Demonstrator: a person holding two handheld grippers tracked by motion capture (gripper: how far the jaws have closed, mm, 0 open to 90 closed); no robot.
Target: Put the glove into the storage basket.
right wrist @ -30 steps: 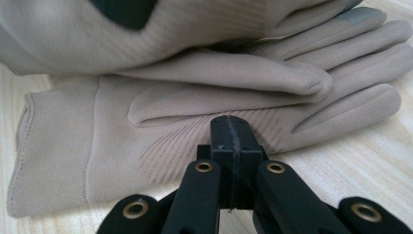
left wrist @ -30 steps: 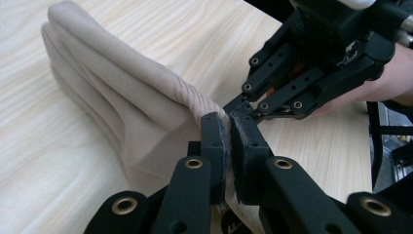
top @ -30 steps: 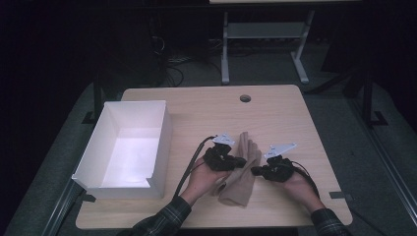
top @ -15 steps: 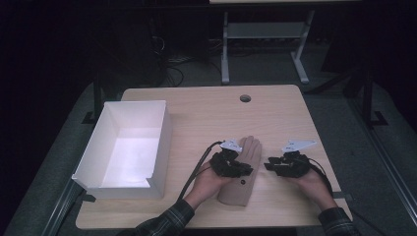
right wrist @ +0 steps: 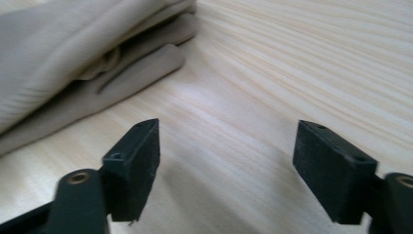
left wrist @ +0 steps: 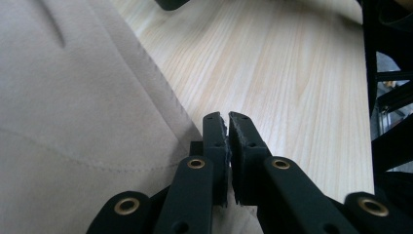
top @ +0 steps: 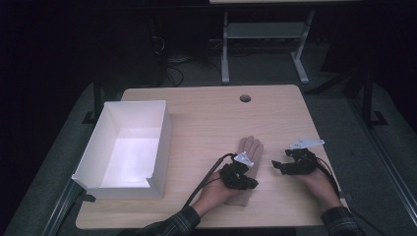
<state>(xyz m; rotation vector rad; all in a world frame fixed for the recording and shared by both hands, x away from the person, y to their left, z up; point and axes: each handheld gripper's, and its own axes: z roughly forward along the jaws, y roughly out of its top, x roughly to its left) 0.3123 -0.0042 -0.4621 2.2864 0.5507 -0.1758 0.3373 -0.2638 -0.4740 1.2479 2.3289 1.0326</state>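
Observation:
A beige glove [top: 252, 146] lies flat on the wooden table [top: 206, 118], fingers pointing away from me. My left gripper [top: 248, 183] rests low over the glove's near right part. In the left gripper view its jaws [left wrist: 227, 124] are pressed together right at the glove's [left wrist: 73, 97] seamed edge, which runs in under them. My right gripper [top: 278, 166] hovers just right of the glove, apart from it. Its jaws [right wrist: 229, 146] stand wide open over bare wood, with the glove's folded fingers [right wrist: 83, 53] ahead of them.
A white open box [top: 118, 188] stands at the table's left side. A round cable hole [top: 245, 98] sits near the far edge. Beyond the table are a dark floor, cables and a metal stand [top: 226, 59].
The glove, held up folded between both grippers a second ago, now lies flat. My right gripper has let go and moved off to the right. My left gripper has sunk toward the near edge.

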